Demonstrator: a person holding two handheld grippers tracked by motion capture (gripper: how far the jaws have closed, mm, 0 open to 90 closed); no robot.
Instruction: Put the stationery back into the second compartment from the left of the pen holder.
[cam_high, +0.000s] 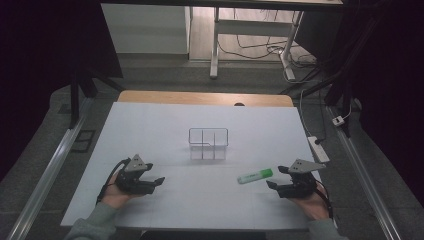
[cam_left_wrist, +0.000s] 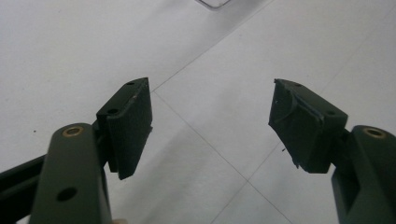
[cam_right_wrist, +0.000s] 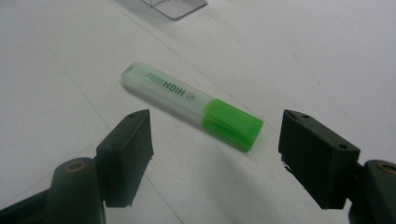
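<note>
A green highlighter with a pale body and a bright green cap lies flat on the white table, right of centre. My right gripper rests just to its right, open, jaws empty; in the right gripper view the highlighter lies slightly ahead of the gap of that gripper, capped end nearer. My left gripper sits at the near left, open, and in its own view the left gripper has bare table between its jaws. A clear divided organizer stands at mid-table.
The white table cover shows faint seam lines. A wooden strip edges the far side. A power strip and cables lie on the floor to the right; desk legs stand beyond the table.
</note>
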